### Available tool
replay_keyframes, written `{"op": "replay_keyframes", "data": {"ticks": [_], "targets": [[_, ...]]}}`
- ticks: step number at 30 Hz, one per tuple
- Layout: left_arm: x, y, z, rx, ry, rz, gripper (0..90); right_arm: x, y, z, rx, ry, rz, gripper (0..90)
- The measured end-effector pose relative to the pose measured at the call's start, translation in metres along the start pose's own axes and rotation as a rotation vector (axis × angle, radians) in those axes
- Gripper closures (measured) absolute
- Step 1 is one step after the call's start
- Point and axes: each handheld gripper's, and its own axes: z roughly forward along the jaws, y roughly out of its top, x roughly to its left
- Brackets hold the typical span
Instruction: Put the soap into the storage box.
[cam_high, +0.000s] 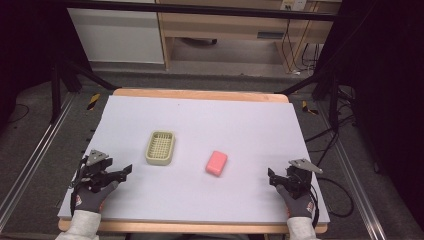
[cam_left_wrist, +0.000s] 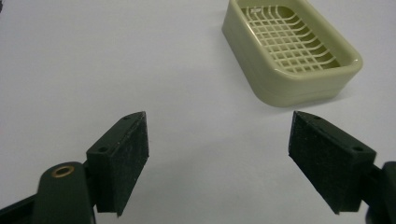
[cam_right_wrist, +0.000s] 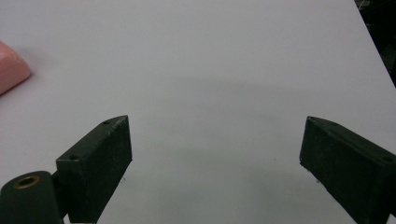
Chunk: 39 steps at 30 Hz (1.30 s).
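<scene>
**Both of your grippers rest at the near corners of the table, jaws wide and empty, with the soap and the soap dish lying between them.**

Your left gripper (cam_high: 122, 172) sits at the near left of the white table (cam_high: 250, 120), its jaws spread wide with nothing between the pads (cam_left_wrist: 128, 158); in the left gripper view the pale green soap dish (cam_left_wrist: 292, 51) lies ahead and to the right of them, apart from both. Your right gripper (cam_high: 272, 177) sits at the near right, its jaws equally wide and holding nothing; in the right gripper view the pink soap (cam_right_wrist: 11, 67) lies at the far left edge, well clear of them. In the high view the soap dish (cam_high: 160, 147) stands left of centre and the soap (cam_high: 216, 163) lies flat on the table just to its right, the two apart.
</scene>
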Motion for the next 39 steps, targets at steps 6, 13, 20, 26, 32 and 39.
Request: {"op": "replay_keyframes", "data": {"ticks": [6,13,20,26,32,39], "targets": [[-0.006,0.003,-0.002,-0.009,-0.016,0.007,21.7,0.001,0.000,-0.001,-0.001,0.000,-0.010,8.7],[-0.014,0.006,-0.005,-0.015,-0.044,0.014,23.5,0.003,0.000,0.000,0.003,-0.002,-0.018,8.2],[-0.026,0.010,-0.005,-0.018,-0.066,0.034,23.5,0.003,0.000,0.000,-0.001,-0.011,-0.020,7.7],[-0.035,0.011,-0.003,-0.013,-0.079,0.045,23.1,0.005,0.000,-0.001,0.000,-0.013,-0.023,7.6],[-0.046,0.011,0.001,-0.001,-0.107,0.055,22.4,0.005,0.000,-0.001,-0.004,-0.017,-0.030,7.1],[-0.057,0.014,0.004,0.007,-0.114,0.080,22.3,0.005,0.001,-0.002,-0.010,-0.021,-0.026,6.6]]}}
